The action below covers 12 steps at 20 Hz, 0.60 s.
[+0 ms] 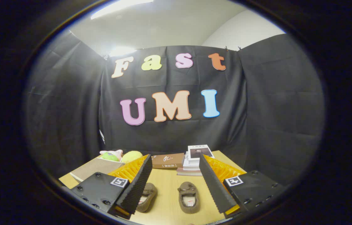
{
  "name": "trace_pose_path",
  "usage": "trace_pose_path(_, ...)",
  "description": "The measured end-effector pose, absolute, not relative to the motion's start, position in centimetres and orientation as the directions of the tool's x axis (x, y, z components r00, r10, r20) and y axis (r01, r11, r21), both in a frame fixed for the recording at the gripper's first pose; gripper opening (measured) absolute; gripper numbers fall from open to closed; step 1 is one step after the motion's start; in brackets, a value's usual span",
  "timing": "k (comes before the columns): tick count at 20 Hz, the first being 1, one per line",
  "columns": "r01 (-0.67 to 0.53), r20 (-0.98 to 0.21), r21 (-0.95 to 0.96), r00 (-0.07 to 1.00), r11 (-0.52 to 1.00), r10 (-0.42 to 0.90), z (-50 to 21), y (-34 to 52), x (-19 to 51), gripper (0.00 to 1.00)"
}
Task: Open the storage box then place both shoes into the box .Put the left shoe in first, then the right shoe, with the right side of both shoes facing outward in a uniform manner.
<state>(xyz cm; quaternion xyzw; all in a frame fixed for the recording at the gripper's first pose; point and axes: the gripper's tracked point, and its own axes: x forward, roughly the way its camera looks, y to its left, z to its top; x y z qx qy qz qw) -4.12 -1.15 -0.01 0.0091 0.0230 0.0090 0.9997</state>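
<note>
The gripper (173, 179) is hanging above the near part of the table (169, 184), tilted so that it is looking forward and slightly down across the wood. Its fingers (138, 184) are standing wide apart, gripping nothing, with a broad stretch of tabletop showing between them.

Two shoes are lying on the table between the fingers, toes pointing toward the far wall, openings facing up. The first shoe (148, 193) is sitting close against the left finger, which is covering part of its near side. The second shoe (188, 197) is sitting nearer the middle of the gap, apart from the right finger and showing whole, with a small bow on its toe and a light insole visible. The two shoes are lying side by side, apart from each other.

Beyond the fingers, a brown book (167, 161) is lying flat near the far edge of the table. Just beside it, a stack of books (194, 162) is resting, with a white-covered one on top. Behind the left finger, a box (96, 168) is sitting flat at the table's corner, partly hidden; whether it is open cannot be told. Two plush toys (121, 155), one pink and green, one yellow, are sitting just beyond it against the wall.
</note>
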Motion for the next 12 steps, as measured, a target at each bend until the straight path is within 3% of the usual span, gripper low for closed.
trace_pose_path(6,-0.035,-0.055,0.013,0.998,0.999,0.036,0.0,-0.7,-4.7,0.97)
trace_pose_path(12,-0.071,-0.08,0.135,0.993,0.988,0.082,-1.5,2.2,-4.0,0.97)
